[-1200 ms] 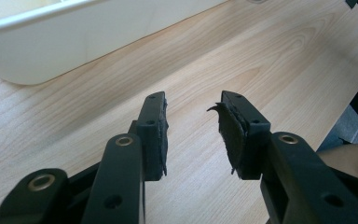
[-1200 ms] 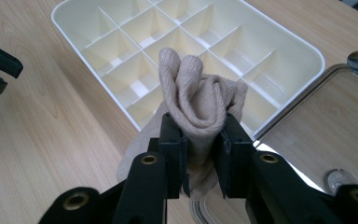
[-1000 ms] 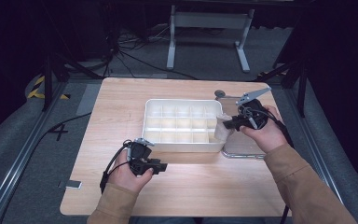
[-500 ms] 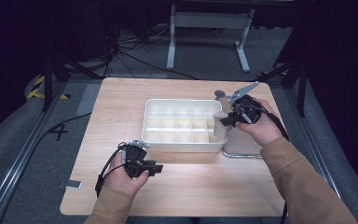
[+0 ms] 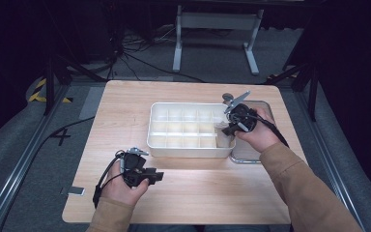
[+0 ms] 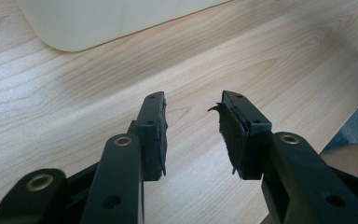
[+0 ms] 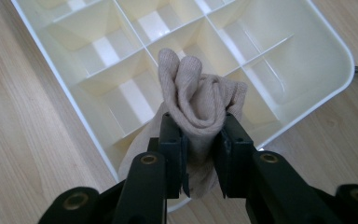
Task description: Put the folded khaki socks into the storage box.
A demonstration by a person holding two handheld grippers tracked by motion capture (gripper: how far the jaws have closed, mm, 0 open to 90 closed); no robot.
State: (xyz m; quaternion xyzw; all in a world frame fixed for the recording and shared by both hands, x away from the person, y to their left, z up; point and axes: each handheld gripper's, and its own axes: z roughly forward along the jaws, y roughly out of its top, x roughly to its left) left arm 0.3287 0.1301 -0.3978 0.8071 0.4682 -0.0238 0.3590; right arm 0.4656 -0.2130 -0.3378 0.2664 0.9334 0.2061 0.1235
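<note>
My right gripper was found closed on a rolled beige sock, the pads pinching the roll at its middle while its folded end stood up above the jaws. In the right gripper view the sock sat at centre frame, over the near rim of the white divided tray, with its tail hanging down at the lower left of the jaws. In the high view the same gripper stood at centre right, at the right-hand end of the tray.

Compared with the high views of a second and half a second before, my right hand had come in from the upper right, left of its former place over the metal basket, and sat lower in the frame. The sock was therefore held above the tray's end compartments, not yet in one. I judged the placing step to be in hand: the roll still needed lowering into a cell before release, and the hanging tail could catch on a divider.

My left gripper held nothing, jaws standing wide with bare wooden table between them. In the high view it lay at lower left, much where it had been, clear of the tray. One pad showed a frayed edge.
</note>
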